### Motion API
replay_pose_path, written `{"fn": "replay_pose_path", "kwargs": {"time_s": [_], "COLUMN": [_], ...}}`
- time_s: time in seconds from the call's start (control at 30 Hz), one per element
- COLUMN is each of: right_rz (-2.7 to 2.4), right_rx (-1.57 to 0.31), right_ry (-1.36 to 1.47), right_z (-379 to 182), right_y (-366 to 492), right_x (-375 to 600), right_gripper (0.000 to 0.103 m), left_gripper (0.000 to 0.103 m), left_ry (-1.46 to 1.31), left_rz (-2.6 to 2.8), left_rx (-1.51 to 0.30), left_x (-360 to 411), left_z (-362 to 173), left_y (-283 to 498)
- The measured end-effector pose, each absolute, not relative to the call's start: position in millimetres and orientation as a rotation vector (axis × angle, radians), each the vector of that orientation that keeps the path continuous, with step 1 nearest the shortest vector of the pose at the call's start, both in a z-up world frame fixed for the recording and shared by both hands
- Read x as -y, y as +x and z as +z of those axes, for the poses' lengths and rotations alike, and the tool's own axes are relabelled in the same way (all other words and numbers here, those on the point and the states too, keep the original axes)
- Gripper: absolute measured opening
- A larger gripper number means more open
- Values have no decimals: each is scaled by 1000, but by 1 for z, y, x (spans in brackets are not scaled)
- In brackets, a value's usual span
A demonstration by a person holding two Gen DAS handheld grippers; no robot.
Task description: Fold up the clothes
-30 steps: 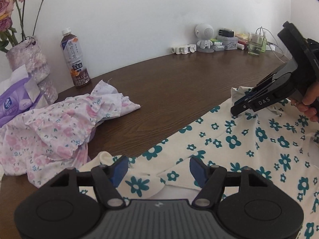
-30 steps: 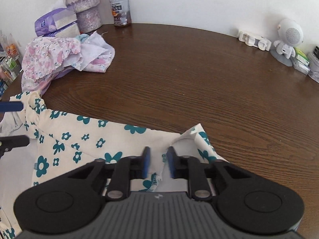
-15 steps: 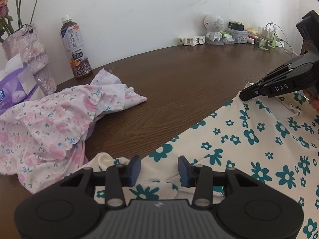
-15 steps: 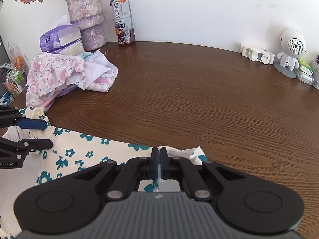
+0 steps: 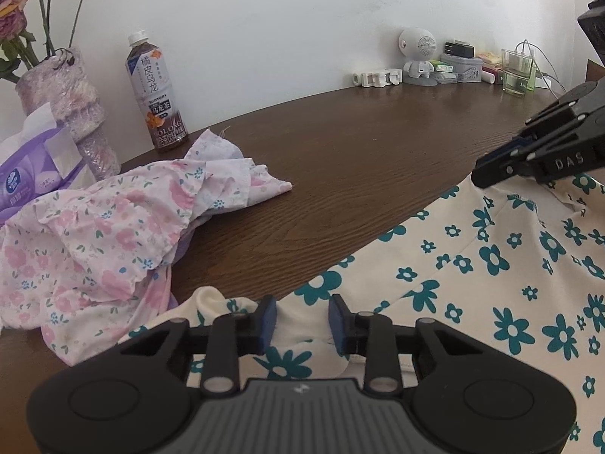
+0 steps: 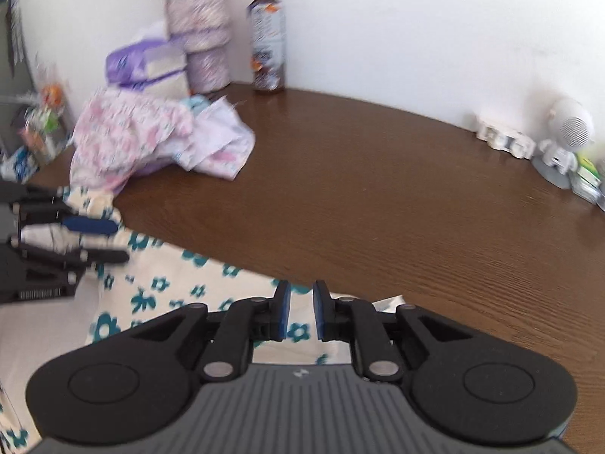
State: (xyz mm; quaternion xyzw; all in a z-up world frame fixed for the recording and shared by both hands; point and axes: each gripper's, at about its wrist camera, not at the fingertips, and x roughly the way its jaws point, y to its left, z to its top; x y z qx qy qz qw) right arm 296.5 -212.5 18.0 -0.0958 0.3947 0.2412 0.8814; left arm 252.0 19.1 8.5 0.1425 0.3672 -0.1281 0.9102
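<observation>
Left wrist view: cream cotton garment with teal flower print (image 5: 472, 272) spread flat on dark brown wooden table (image 5: 340, 174), near edge. Left gripper (image 5: 301, 319) parted over a corner, fabric between the pads but unpinched. Right gripper (image 6: 301, 312) slightly parted above the opposite corner, holding nothing. Likely step: taking hold of both corners. Next: pinch both, lift together, carry across for the fold. Crumpled pink floral garment (image 5: 113, 227) waiting beside.

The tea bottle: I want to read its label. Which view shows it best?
The left wrist view. There the bottle stands sharp and unobstructed by the vase, its label print crisp. In the right wrist view the bottle is motion-blurred and its label is only a smear.
</observation>
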Motion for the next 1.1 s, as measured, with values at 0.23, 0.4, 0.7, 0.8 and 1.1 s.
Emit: {"fn": "replay_pose_path", "kwargs": {"time_s": [0.23,0.4,0.7,0.8,1.1], "right_rz": [469,496,542,541,627], "right_rx": [-831,-822,-839,-828,-804], "right_ry": [-249,-190,-263,-263,-274], "right_z": [0,7,4,1,43], "right_y": [303,297,268,271,249], "right_x": [200,203,196,194,182], "right_gripper": [12,13,13,13,28], "left_gripper": [28,28,27,27,44], "left_ry": [240,207,198,159,160], "left_rz": [-293,-344,-350,-359,-197], "left_rx": [-733,-734,-784,-780,-699], "left_x": [-22,-11,2,-6,-100], "left_z": [18,24,7,14,63], "left_y": [246,246,265,262,216]}}
